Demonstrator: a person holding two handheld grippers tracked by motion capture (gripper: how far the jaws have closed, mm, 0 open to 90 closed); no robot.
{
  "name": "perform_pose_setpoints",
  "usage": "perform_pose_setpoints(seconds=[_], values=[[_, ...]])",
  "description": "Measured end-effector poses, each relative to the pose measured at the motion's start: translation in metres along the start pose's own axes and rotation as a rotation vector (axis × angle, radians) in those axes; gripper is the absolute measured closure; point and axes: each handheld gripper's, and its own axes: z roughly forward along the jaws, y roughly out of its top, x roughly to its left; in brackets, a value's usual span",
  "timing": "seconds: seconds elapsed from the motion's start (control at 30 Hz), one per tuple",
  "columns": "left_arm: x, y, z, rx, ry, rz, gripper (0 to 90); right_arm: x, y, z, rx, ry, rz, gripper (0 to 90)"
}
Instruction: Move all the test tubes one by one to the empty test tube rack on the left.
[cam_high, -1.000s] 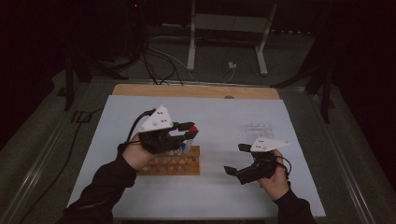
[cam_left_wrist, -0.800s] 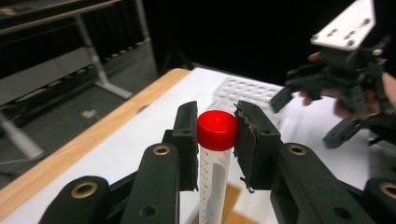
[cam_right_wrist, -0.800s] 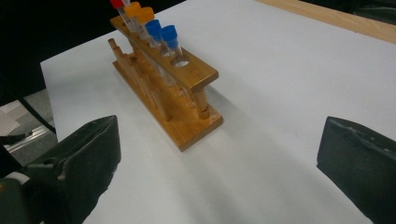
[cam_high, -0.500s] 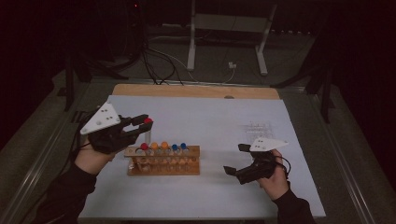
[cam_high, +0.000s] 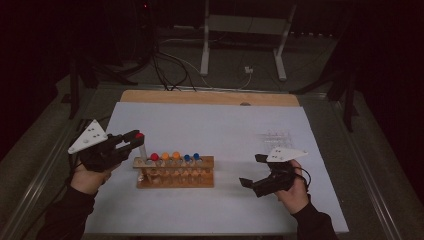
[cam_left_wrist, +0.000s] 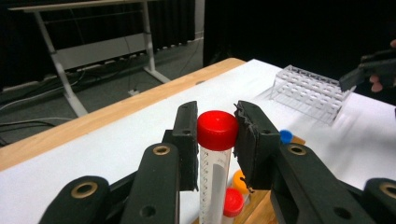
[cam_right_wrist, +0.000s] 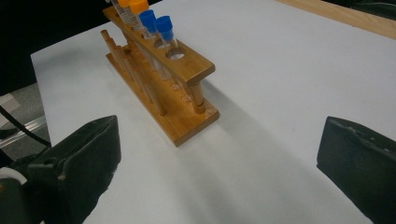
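From the high view, the left tool (cam_high: 134, 140) sits at about nine o'clock on the white worktop (cam_high: 220, 125), its jaws clamped on the red cap of a test tube (cam_high: 141, 145) that hangs just above the left end of the wooden rack (cam_high: 175, 172); whether the tube is going in or coming out cannot be told from here. The rack already carries a row of capped tubes, red, orange and blue, so it looks mostly filled. The right tool (cam_high: 252, 170) idles at about four o'clock, well apart from the rack, jaws spread wide and empty, with a clear plastic rack (cam_high: 276, 136) beyond it near two o'clock. In the left gripper view, the left tool's two black jaws press against either side of the red cap, the clear tube body hanging straight down between them, a second red-capped tube and an orange one below it. In the right gripper view, the right tool's jaws stand far apart at the bottom corners, the wooden rack lies toward eleven o'clock, and its nearest hole beside the blue-capped tubes (cam_right_wrist: 156, 25) is empty.
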Motion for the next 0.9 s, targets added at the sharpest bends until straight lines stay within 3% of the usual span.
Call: perform_pose_setpoints(seconds=[0.1, 0.2, 0.4, 0.6, 0.9], values=[[0.002, -0.009, 0.002, -0.016, -0.005, 0.002, 71.9, -0.001, 0.000, 0.000, 0.000, 0.000, -0.001, 0.0], [0.003, -0.017, 0.004, -0.001, -0.001, -0.003, 72.0, -0.001, 0.000, 0.000, 0.004, -0.002, -0.001, 0.0], [0.003, -0.035, 0.007, 0.060, 0.001, -0.006, 71.9, -0.001, -0.001, 0.000, 0.007, -0.002, 0.003, 0.0], [0.004, -0.050, 0.016, 0.162, -0.006, 0.002, 71.7, -0.002, -0.001, 0.000, 0.007, 0.000, 0.006, 0.0], [0.004, -0.054, 0.020, 0.210, -0.039, 0.016, 69.8, -0.002, -0.001, 0.000, 0.008, 0.002, 0.006, 0.0]])
